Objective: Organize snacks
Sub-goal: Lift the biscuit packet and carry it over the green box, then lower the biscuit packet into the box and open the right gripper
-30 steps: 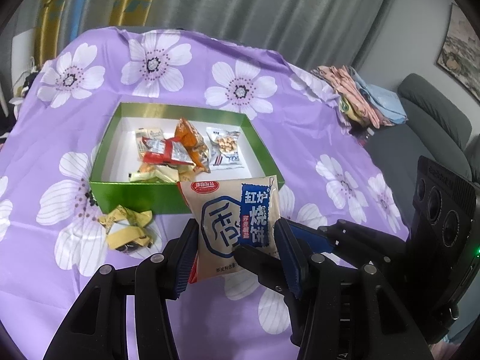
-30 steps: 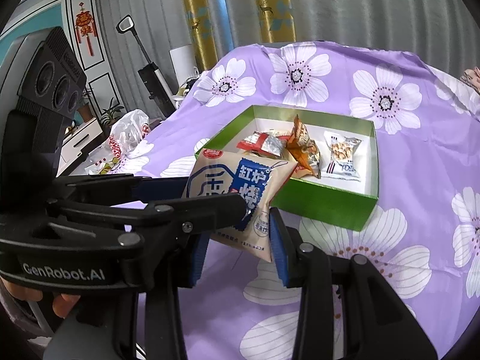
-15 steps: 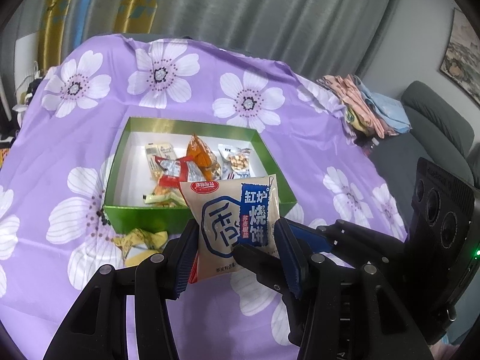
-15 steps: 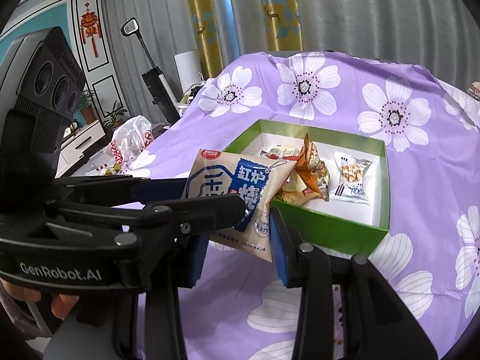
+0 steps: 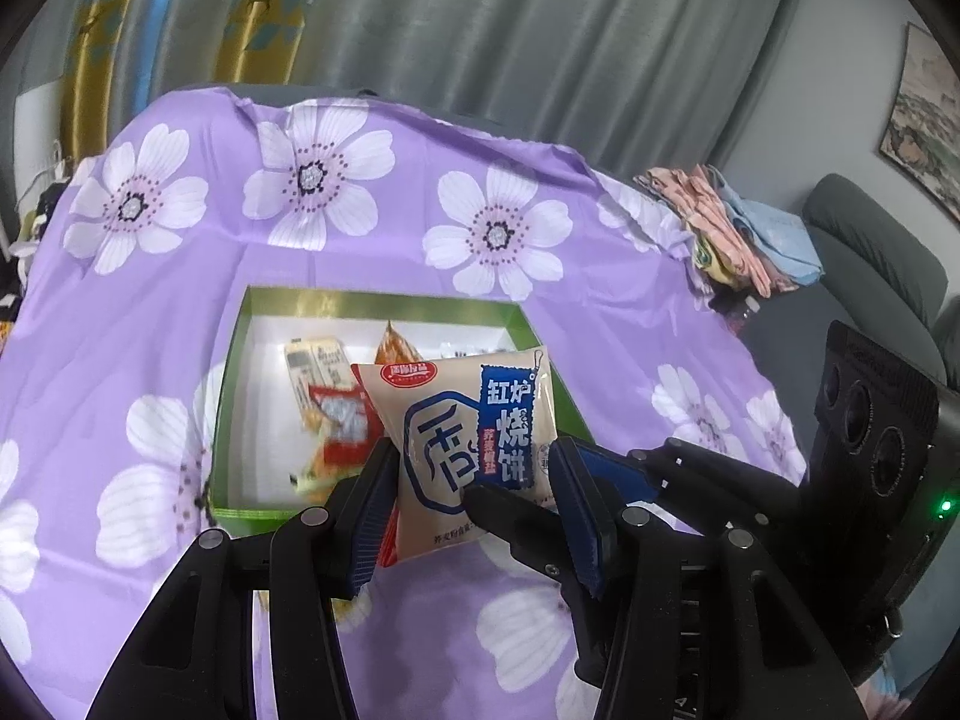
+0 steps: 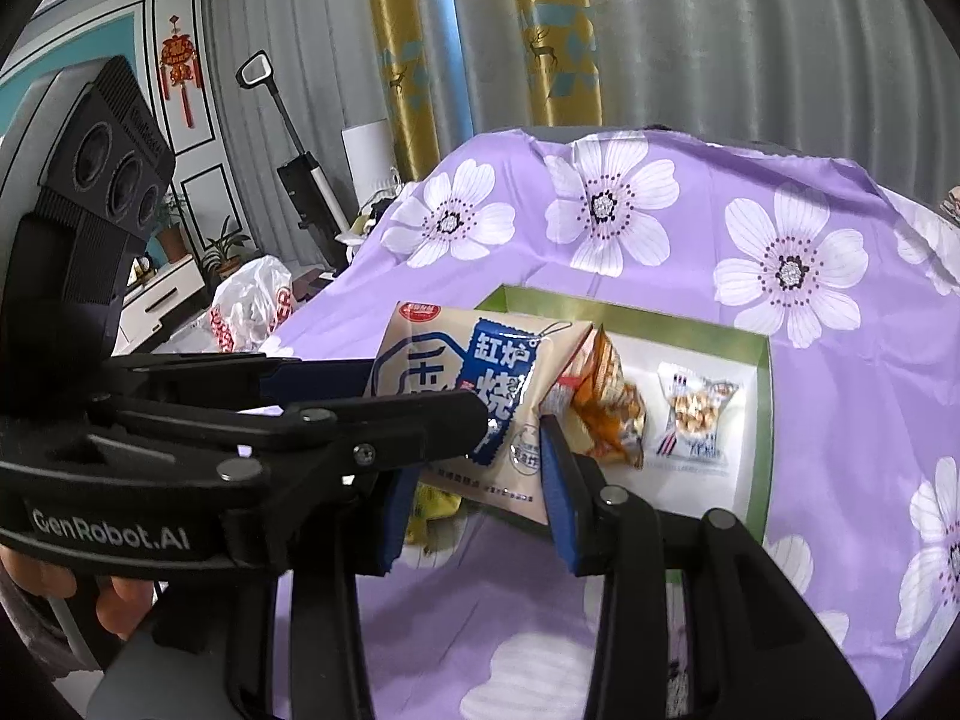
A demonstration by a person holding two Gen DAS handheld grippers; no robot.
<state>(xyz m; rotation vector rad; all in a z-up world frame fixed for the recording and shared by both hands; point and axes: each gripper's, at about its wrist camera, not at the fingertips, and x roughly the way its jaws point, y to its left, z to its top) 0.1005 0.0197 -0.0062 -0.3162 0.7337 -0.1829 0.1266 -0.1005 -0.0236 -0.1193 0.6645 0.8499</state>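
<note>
Purple cloth (image 5: 600,330), thin and creased and printed with big white flowers, covers the whole surface beyond the fingers. Grey pleated curtains (image 5: 540,60) hang far ahead of them, with a gold patterned drape (image 6: 396,60) alongside. Off past the left gripper's right finger sit a pile of folded fabrics (image 5: 732,222), a grey sofa (image 5: 870,252) and a framed picture (image 5: 924,126). Beyond the right gripper's left finger stand an upright vacuum (image 6: 300,180) and a crinkled plastic bag (image 6: 252,306).

A shallow rectangular green box (image 5: 384,300) with a white floor lies just ahead of both pairs of fingertips. It holds small glossy wrappers, among them an orange packet (image 6: 606,408) and a clear peanut packet (image 6: 696,414).

The left gripper (image 5: 474,480) clasps a puffy beige biscuit packet (image 5: 462,426) with blue lettering. Its ribbed blue pads (image 5: 375,504) press the packet's side edges, lifting it clear of the cloth over the box's near wall. The right gripper (image 6: 474,492) brackets the same packet's lower end between its own fingers. I cannot tell whether they are squeezing it.
</note>
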